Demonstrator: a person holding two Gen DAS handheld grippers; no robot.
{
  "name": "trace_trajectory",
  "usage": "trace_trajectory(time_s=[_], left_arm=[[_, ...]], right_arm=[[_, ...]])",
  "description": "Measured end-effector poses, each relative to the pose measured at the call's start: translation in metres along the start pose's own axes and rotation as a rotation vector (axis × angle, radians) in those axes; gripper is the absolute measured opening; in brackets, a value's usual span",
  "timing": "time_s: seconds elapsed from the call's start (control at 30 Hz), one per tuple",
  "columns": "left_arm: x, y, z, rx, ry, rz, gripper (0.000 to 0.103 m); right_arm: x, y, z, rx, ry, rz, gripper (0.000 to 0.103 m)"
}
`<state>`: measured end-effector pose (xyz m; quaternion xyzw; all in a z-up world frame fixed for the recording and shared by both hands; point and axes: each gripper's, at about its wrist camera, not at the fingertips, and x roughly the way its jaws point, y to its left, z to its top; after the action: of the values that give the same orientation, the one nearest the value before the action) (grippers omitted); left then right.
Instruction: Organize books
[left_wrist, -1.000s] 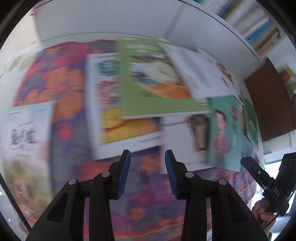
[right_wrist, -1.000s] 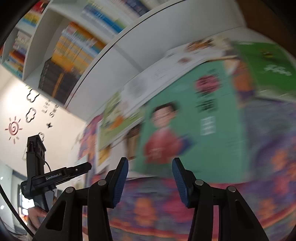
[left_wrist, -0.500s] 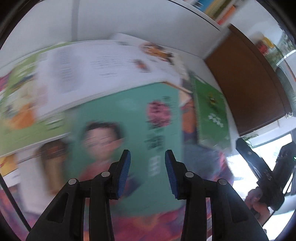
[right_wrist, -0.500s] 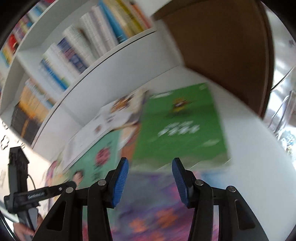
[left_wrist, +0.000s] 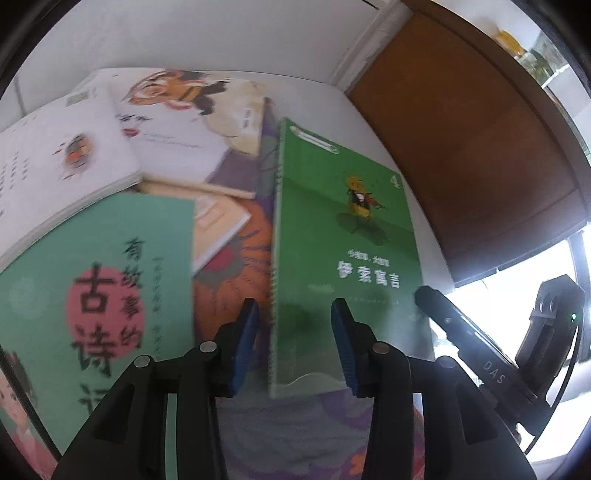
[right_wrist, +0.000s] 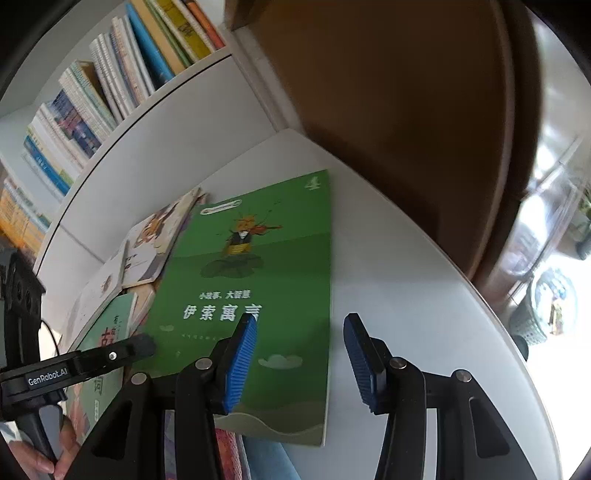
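Two grippers are held over the green book (right_wrist: 266, 295) (flat on the white table (right_wrist: 424, 295)): the left gripper (left_wrist: 295, 343) opening, the right gripper (right_wrist: 299, 358) parted, nothing gripped.

On the table (right_wrist: 424, 280) lies a patterned cloth (left_wrist: 229, 266), and the books are spread on it. The book with the insect picture (left_wrist: 343, 236) lies flat at the right end of the group; in the right wrist view its right part reaches past the cloth onto the bare table. Left of it, with a strip of cloth between, lies the book with large characters (left_wrist: 96, 295). Behind that one lies an open book (left_wrist: 59, 162), and the tiger picture book (left_wrist: 192, 122) is beside it, further back. A thin booklet (left_wrist: 218, 221) lies partly under these. Behind the table stands a bookshelf (right_wrist: 110, 96) with upright books. A wooden panel (right_wrist: 388, 110) stands at the right.
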<state>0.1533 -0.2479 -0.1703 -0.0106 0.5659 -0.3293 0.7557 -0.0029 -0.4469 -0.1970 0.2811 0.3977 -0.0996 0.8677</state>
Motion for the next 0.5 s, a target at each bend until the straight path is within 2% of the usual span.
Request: trace_trajectory(time_s=[0.03,0.2,0.33,0.5], left_arm=[[0.002,-0.002,0.001,0.003,0.008,-0.009,0.039],[0.005,-0.012,0.001,0.045,-0.005,0.051,0.039],[-0.002,-0.017,0.000,0.079,-0.020,0.093,0.039],[-0.022,-0.024,-0.005,0.154,-0.045,0.156,0.039]], right_arm=[[0.002,0.003,0.001,-0.006,0.007,0.007,0.050],[0.007,0.012,0.004,-0.041,0.030,-0.010,0.051],[0.003,0.011,0.001,-0.013,0.056,0.049,0.051],[-0.012,0.031,-0.009,-0.065,0.066,0.087,0.051]])
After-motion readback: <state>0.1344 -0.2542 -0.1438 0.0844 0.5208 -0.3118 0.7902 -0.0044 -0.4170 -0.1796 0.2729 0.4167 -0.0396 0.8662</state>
